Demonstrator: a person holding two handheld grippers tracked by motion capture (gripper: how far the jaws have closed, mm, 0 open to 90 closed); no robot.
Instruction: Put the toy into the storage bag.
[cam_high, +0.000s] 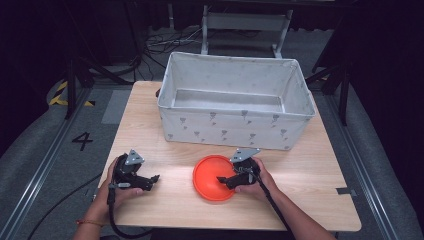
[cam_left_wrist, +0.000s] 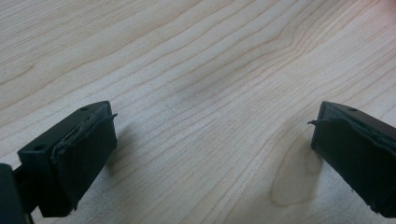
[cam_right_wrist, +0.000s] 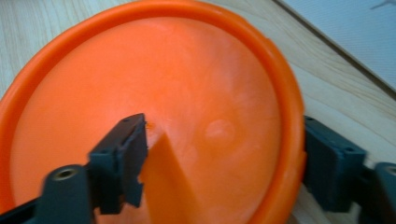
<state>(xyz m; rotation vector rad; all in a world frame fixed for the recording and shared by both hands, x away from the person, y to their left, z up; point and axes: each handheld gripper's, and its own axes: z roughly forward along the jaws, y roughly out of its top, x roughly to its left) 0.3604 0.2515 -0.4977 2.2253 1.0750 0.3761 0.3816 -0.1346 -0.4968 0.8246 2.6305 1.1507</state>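
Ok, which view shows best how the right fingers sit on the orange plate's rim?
The right gripper view: one finger is inside the plate, the other outside its rim, not visibly pressing. The high view shows the plate whole with the right gripper over its right side. The left gripper view shows bare table.

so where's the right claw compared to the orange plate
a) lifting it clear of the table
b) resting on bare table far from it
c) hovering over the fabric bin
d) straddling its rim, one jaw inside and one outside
d: in the right gripper view the right claw has one jaw over the orange plate and the other outside its rim.
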